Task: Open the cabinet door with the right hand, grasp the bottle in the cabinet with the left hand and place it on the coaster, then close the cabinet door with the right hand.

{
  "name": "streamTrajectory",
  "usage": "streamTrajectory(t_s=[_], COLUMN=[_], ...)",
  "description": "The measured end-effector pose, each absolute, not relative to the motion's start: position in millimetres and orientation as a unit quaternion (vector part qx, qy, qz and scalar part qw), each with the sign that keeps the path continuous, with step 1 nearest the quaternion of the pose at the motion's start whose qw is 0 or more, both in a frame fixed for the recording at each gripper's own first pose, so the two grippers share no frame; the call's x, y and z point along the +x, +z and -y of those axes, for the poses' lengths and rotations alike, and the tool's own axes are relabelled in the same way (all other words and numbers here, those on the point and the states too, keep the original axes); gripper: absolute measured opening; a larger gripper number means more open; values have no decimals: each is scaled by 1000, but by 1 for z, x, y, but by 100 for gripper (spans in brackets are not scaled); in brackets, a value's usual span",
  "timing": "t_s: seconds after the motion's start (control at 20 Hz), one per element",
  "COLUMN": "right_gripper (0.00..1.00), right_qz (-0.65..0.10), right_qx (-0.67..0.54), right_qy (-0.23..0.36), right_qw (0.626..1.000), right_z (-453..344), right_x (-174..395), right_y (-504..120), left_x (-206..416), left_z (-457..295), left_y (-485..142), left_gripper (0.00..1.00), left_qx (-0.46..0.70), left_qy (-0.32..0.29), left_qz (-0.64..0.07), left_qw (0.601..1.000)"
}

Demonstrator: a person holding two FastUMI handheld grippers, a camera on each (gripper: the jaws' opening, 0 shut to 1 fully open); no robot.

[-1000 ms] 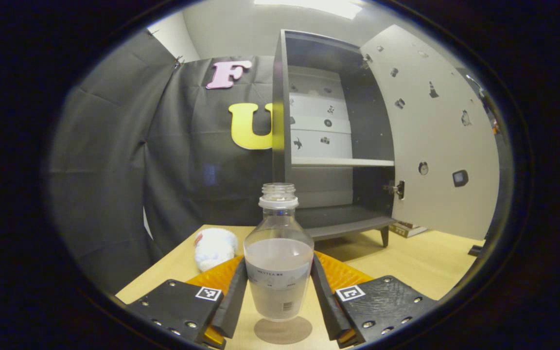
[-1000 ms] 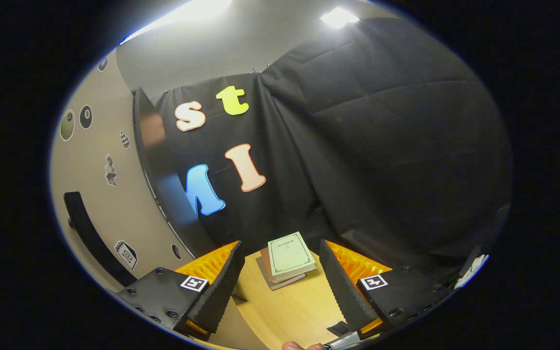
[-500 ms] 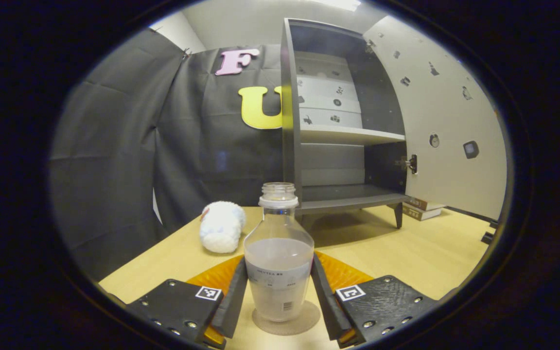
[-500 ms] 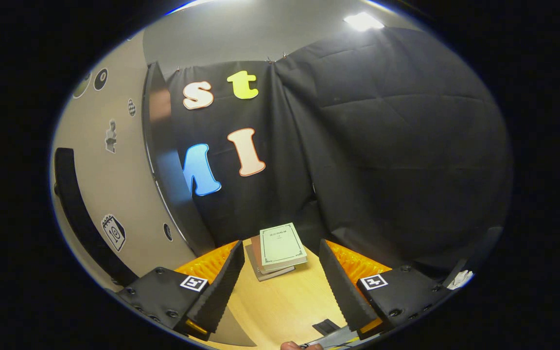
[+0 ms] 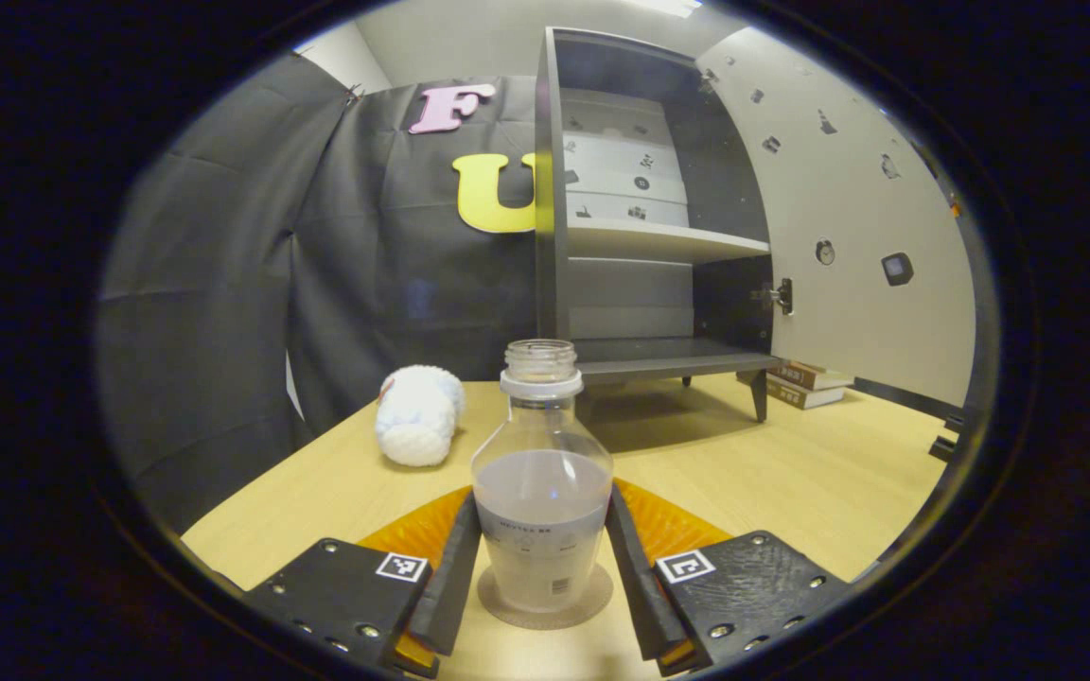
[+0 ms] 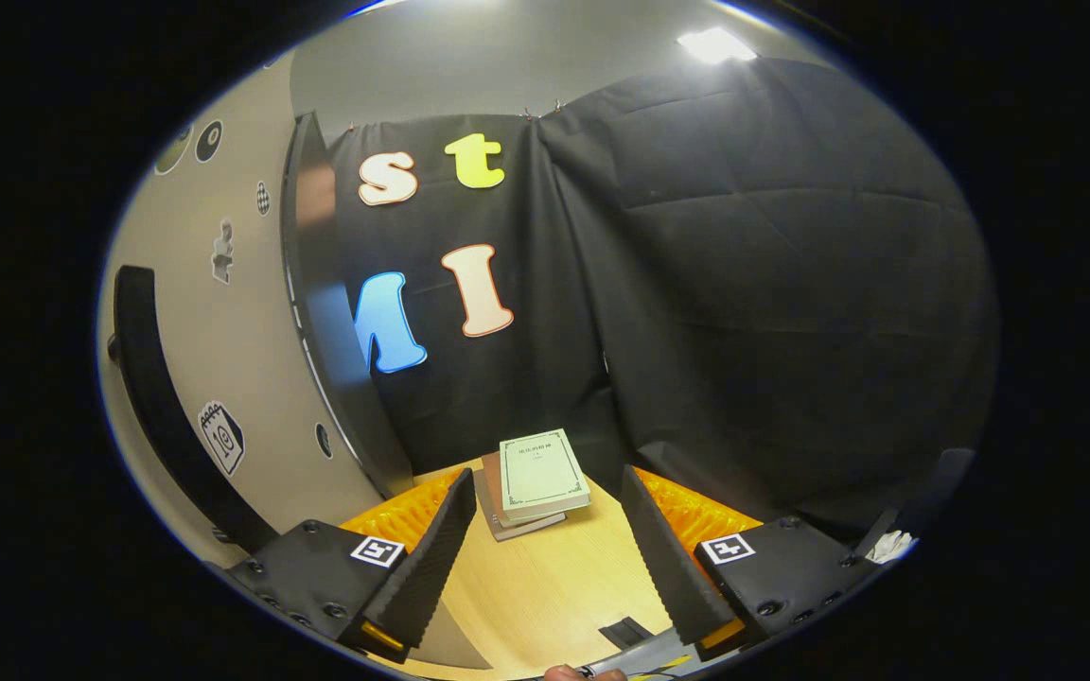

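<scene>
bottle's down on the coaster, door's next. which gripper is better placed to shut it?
Right, likely. The right gripper has open, empty jaws and sits beside the open cabinet door. The left gripper has its jaws around the bottle on the coaster, farther from the door.

Light wooden table (image 5: 791,482) carrying a round coaster (image 5: 545,601) with the bottle (image 5: 542,492) upright on it, a white plush toy (image 5: 417,416) lying nearby, the cabinet (image 5: 640,208) on short legs, and stacked books (image 6: 531,478).
</scene>
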State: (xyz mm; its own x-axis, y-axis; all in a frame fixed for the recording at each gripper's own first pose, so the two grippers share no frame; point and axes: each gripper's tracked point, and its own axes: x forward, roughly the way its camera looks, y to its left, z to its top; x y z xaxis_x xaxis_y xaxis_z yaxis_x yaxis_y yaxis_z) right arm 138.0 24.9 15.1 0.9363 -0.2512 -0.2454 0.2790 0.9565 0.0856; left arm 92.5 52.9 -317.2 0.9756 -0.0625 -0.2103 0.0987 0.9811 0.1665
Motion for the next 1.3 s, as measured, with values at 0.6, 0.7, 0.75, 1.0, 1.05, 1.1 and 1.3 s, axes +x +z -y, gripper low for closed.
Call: streamTrajectory(t_s=[0.6,0.7,0.75,1.0,1.05,1.1,1.3], right_gripper=[98,98,98,98,98,98,98], right_qz=[-161,-177,-180,-179,-178,-177,-171], right_qx=[83,82,84,85,81,75,61], right_qy=[-137,-139,-142,-151,-149,-147,-154], right_qw=[974,971,970,969,969,970,971], right_z=[-32,-30,-29,-28,-27,-26,-14], right_x=[117,111,108,102,101,102,105], right_y=[-14,-20,-21,-25,-24,-24,-24], left_x=[93,93,93,80,75,71,58], left_z=[-45,-44,-45,-46,-43,-40,-29], left_y=[-302,-293,-288,-250,-238,-227,-175], left_gripper=[89,89,89,87,89,86,85], left_qx=[130,130,130,126,124,120,115], left_qy=[-55,-55,-54,-43,-44,-47,-34], left_qz=[-119,-113,-111,-98,-92,-88,-68], left_qw=[983,984,984,986,987,988,990])
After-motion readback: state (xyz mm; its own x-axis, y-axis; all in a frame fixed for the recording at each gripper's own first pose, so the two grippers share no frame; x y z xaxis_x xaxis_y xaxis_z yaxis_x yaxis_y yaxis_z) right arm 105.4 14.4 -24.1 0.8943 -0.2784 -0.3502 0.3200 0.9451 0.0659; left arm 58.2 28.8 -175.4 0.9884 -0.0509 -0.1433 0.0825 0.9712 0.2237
